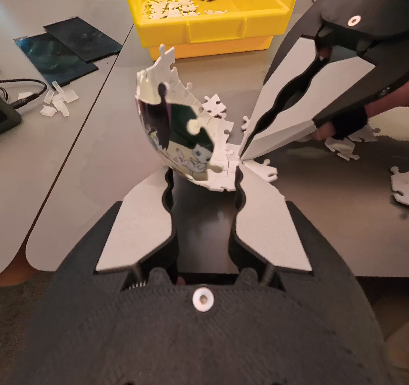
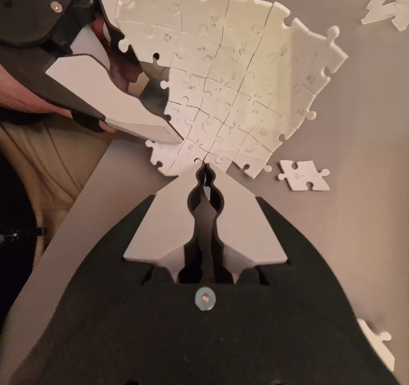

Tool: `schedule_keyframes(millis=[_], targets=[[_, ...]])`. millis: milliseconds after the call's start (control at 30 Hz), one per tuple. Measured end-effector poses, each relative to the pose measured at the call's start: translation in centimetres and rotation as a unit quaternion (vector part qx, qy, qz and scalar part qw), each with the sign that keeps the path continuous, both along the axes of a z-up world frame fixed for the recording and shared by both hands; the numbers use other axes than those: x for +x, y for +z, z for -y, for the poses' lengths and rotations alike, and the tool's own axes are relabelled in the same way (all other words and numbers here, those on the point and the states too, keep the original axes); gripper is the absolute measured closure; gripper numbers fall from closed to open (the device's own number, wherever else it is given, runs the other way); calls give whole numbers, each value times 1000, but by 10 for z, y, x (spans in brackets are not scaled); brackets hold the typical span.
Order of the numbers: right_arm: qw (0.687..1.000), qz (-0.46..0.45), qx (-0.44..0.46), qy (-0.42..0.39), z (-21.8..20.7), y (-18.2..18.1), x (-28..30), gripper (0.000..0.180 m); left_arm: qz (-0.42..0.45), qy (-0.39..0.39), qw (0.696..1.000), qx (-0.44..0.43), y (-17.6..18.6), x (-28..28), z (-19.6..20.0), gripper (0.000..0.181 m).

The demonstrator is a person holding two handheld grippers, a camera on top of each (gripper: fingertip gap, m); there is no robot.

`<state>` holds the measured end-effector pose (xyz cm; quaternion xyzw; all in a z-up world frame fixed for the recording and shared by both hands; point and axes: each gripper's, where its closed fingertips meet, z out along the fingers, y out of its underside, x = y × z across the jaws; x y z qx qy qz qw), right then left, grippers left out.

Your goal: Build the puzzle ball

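Note:
The partly built puzzle ball (image 1: 221, 151) is a curved white shell with a printed outer face, standing on the grey table (image 1: 110, 153). The right wrist view shows its white inner side (image 2: 232, 82). My left gripper (image 1: 203, 172) is open, and the shell's lower edge sits between its fingertips. In the right wrist view one left finger (image 2: 115, 100) touches the shell's lower left and the other is behind the shell. My right gripper (image 2: 204, 166) is shut with its tips on the shell's near rim. It also shows in the left wrist view (image 1: 241, 158).
A yellow bin (image 1: 212, 31) holding several loose pieces stands behind the shell. Loose white pieces lie on the table (image 2: 303, 176) (image 2: 385, 9) (image 1: 215, 106) (image 1: 340, 148). Dark cards (image 1: 66, 49), clear plastic bits (image 1: 58, 102) and a cable (image 1: 22, 86) lie at the left. There is about 5 cm between the tips of the two grippers.

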<state>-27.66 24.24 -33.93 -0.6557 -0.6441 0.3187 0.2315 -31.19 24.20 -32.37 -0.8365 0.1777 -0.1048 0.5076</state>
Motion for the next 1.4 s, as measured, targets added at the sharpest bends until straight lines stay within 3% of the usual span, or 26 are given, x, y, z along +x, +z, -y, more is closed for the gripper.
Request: schedule_keyframes(millis=[333, 767, 1400], targets=[[1000, -4, -6, -25, -7, 5, 6, 180, -36, -16, 999, 14, 2, 6, -1, 130], [1000, 11, 25, -1, 7, 0, 15, 180, -70, -28, 997, 21, 3, 13, -1, 130], [999, 11, 16, -35, 0, 3, 12, 180, -53, -32, 998, 3, 0, 22, -3, 129]])
